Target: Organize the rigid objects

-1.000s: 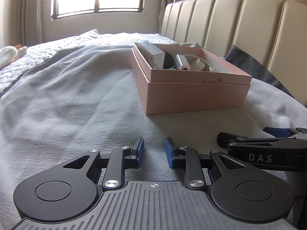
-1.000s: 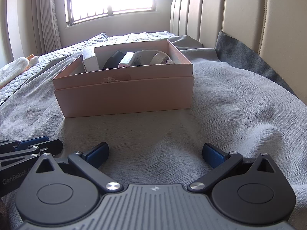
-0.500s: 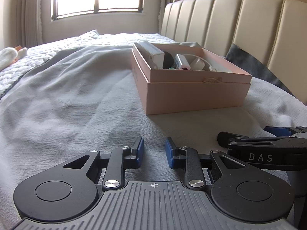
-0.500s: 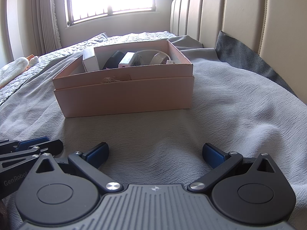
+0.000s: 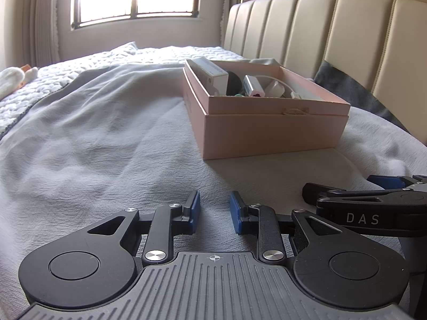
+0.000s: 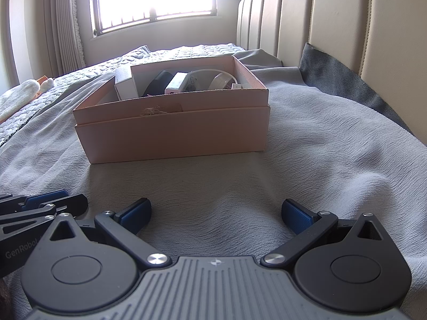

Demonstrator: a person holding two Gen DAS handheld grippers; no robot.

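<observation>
My left hand-held gripper (image 5: 214, 210) is slightly open, my right hand-held gripper (image 6: 216, 210) wide, both empty. Beyond, mid-frame on the bed (image 6: 307, 146), the pink box (image 6: 173, 136) holds everything; I'd approach from above its rim.

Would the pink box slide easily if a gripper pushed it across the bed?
Probably not: the pink box sits flat on wrinkled grey bedding, which would likely bunch. Its cardboard walls look stiff, and its broad base makes tipping unlikely.

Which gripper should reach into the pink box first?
Probably the right gripper: its jaws stand wide apart with nothing between them, and the pink box lies almost straight ahead. The left gripper has a narrower gap, with the box off to its right.
</observation>
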